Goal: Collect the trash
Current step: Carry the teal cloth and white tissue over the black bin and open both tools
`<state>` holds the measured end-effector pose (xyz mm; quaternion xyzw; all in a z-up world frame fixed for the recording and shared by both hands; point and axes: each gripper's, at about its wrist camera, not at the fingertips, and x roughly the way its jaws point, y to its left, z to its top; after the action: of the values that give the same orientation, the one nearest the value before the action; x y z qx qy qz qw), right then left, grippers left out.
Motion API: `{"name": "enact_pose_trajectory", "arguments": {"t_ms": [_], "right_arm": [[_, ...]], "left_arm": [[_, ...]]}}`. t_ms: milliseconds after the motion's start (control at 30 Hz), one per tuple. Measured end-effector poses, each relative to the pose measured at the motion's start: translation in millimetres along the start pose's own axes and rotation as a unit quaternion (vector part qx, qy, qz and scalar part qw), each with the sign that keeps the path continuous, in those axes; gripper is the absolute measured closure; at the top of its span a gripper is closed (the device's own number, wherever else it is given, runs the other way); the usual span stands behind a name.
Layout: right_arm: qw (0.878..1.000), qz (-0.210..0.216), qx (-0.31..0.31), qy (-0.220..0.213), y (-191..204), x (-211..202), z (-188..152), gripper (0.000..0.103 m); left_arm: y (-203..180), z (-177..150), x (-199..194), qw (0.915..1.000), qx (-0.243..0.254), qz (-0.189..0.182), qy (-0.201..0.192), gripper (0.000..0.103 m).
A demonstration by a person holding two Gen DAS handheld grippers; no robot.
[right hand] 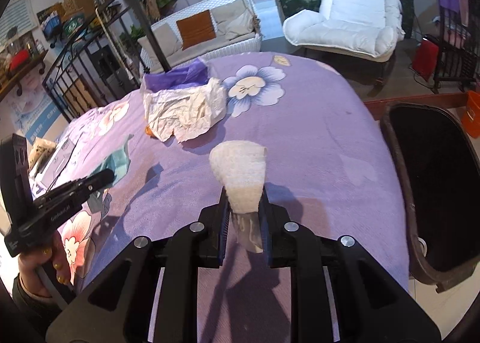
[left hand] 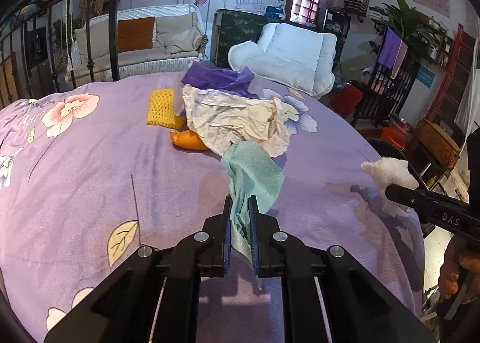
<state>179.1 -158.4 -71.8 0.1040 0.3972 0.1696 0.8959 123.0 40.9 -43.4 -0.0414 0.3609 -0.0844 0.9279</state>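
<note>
My left gripper is shut on a teal paper cloth held just above the purple floral bedspread. My right gripper is shut on a white foam net sleeve; this sleeve also shows at the right of the left wrist view. Further back lie crumpled cream paper, a yellow foam net, an orange wrapper partly under the paper, and a purple plastic bag. A dark bin stands at the bed's right edge.
A black metal bed frame rises at the far left. A white armchair, a wicker sofa and a red box stand beyond the bed. The left gripper also appears at the left of the right wrist view.
</note>
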Motion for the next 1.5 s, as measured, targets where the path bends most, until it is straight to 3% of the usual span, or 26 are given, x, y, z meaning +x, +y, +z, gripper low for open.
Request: {"name": "enact_pose_trajectory", "arguments": {"t_ms": [333,800,1033,1333,1400,1467,1500], "right_arm": [[0.996,-0.049,0.052,-0.056,-51,-48,-22,0.083],[0.976,-0.151,0.109,-0.109,-134,-99,-31,0.084],[0.971,-0.179,0.119,-0.103,-161,-96,-30,0.084],[0.967,-0.193,0.150,-0.070,-204,-55,-15,0.083],[0.965,-0.199,0.163,-0.060,-214,-44,-13,0.076],[0.963,-0.203,0.170,-0.053,-221,-37,-12,0.057],[0.961,-0.206,0.174,-0.055,-224,-36,-12,0.042]], "left_arm": [[-63,2,5,0.9973,0.041,-0.061,-0.003,0.092],[-166,2,18,0.9822,0.125,-0.140,-0.004,0.092],[-190,1,24,0.9764,0.139,-0.165,0.003,0.092],[-216,0,29,0.9702,0.164,-0.178,0.011,0.092],[-221,0,32,0.9689,0.167,-0.182,0.014,0.092],[-226,0,35,0.9676,0.173,-0.183,0.016,0.092],[-227,0,35,0.9670,0.176,-0.184,0.017,0.092]]}}
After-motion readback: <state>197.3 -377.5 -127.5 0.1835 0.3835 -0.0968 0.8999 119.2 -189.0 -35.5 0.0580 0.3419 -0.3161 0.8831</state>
